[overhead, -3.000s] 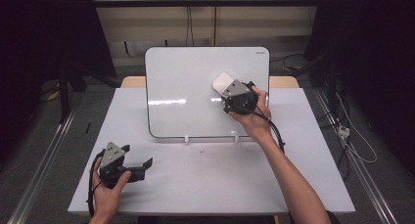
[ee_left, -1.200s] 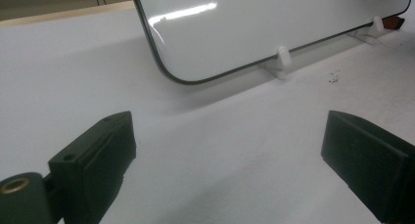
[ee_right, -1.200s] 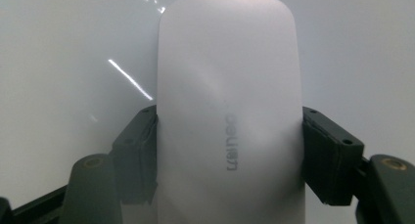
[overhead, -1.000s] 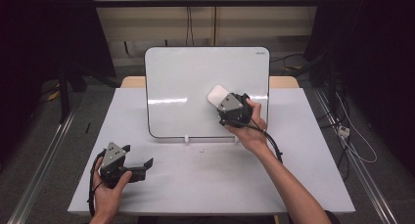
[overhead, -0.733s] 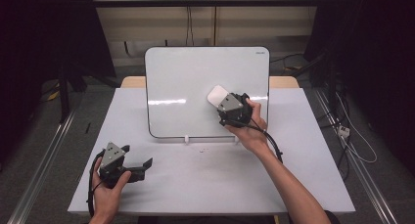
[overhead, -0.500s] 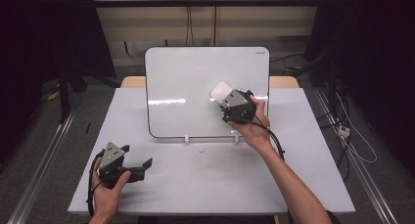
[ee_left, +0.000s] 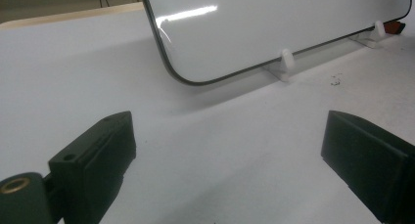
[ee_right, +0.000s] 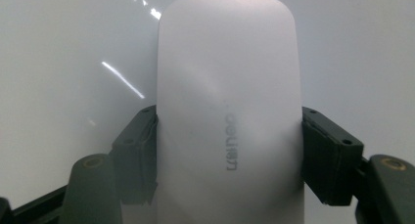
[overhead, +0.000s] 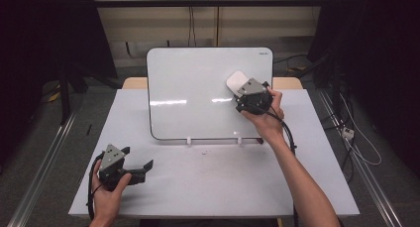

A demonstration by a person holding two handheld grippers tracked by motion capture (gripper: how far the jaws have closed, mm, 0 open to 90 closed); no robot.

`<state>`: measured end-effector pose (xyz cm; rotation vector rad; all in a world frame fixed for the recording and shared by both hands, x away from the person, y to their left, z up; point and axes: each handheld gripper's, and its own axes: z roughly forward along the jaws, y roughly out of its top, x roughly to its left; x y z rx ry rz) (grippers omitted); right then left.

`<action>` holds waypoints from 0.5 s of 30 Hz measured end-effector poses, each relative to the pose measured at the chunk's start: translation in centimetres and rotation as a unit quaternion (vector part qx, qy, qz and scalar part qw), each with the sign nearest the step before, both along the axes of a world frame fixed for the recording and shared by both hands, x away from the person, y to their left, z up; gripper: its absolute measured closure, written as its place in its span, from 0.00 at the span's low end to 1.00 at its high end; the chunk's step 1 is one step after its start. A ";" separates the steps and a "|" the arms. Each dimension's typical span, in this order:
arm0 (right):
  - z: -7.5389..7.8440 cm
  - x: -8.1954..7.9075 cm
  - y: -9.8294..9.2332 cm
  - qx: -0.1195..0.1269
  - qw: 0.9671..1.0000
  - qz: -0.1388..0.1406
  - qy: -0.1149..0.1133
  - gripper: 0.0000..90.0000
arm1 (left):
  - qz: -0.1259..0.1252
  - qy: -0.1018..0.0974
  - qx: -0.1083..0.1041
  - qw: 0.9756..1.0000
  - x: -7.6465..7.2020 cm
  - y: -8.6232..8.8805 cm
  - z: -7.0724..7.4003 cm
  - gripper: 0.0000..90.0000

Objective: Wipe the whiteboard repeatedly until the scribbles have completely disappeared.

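A whiteboard [overhead: 198, 93] stands tilted on small white feet at the back of the white table [overhead: 213, 182]. My right gripper [overhead: 241, 87] is shut on a white eraser [overhead: 236, 80] and holds it flat against the board's right side. In the right gripper view the eraser [ee_right: 227, 111] sits between both black pads [ee_right: 139, 150] with the board surface behind it. My left gripper [overhead: 134, 166] rests near the table's front left, jaws wide open with nothing between them. The left gripper view looks across the table toward the whiteboard's lower edge [ee_left: 235, 75].
White clip feet [overhead: 189, 140] hold the board's bottom edge. A small red-and-black piece [ee_left: 394, 26] lies by the far foot. A few dark specks [ee_left: 335, 78] dot the table. Cables [overhead: 356, 142] trail over the floor at the right.
My right gripper has carried the eraser up and to the right across the whiteboard. The left gripper has stayed where it was.
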<state>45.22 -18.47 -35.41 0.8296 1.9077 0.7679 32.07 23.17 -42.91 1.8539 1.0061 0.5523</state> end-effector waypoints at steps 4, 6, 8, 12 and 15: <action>0.7 0.5 -1.2 0.008 1.000 -0.016 -0.002 0.35 | 0.000 0.000 0.001 1.000 0.0 0.1 0.0 0.07; 1.1 0.7 -1.6 0.012 1.000 -0.022 -0.001 0.35 | 0.000 0.000 0.001 1.000 0.0 0.0 0.0 0.06; 1.3 0.9 -1.8 0.011 1.000 -0.026 -0.002 0.35 | 0.000 0.000 0.000 1.000 0.0 0.0 0.0 0.06; 1.1 0.7 -1.9 0.013 1.000 -0.026 -0.009 0.35 | 0.000 -0.001 0.001 1.000 0.0 0.0 0.1 0.07; 1.0 0.6 -1.8 0.012 0.999 -0.027 -0.014 0.35 | 0.000 -0.001 0.001 1.000 0.0 0.1 0.0 0.07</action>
